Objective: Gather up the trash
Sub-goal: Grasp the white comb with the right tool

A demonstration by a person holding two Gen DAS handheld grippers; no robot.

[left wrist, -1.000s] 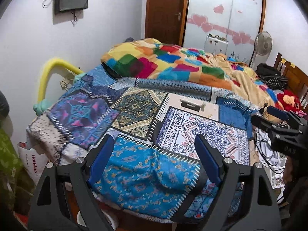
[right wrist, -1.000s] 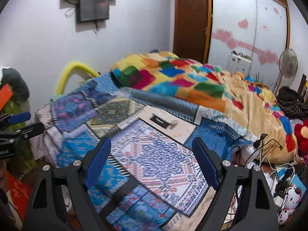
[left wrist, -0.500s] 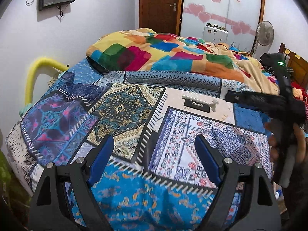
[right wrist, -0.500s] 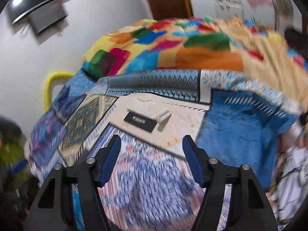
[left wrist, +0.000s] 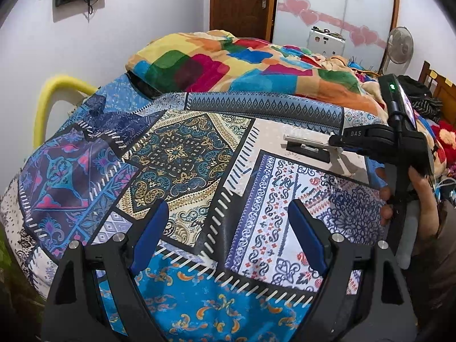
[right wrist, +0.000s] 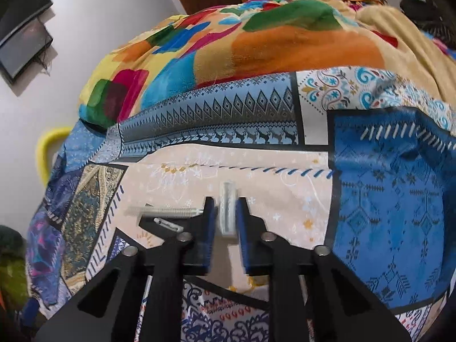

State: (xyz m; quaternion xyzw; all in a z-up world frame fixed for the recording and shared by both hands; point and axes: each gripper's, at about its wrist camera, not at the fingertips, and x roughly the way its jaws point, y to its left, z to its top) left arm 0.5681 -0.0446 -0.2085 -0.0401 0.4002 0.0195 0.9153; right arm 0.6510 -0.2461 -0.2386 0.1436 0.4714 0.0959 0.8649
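Half a second on, my right gripper [right wrist: 225, 222] had dropped from above the bedspread [right wrist: 384, 199] onto the clear plastic wrapper [right wrist: 227, 213], where its blue fingers [right wrist: 209, 228] had drawn in from wide apart to lie close on either side of it. From the right wrist view I could not tell whether they already pressed the wrapper or merely flanked it. That wrapper lay upright in the middle of the frame, on the cream patch of the bedspread. Just left of it sat a flat black piece [right wrist: 168, 226] with a pale strip, and a second clear stick [right wrist: 162, 211] above that. In the left wrist view, my left gripper [left wrist: 225, 236] hung low in the frame over the patchwork, its jaws wide apart and holding nothing. At middle right of that view the right gripper [left wrist: 339, 141] reached in to the same black piece [left wrist: 307, 149], my hand [left wrist: 410, 196] on its handle. Farther back, a colour-block blanket [left wrist: 242, 68] was heaped across the upper centre, with a wooden door [left wrist: 242, 0] behind it.
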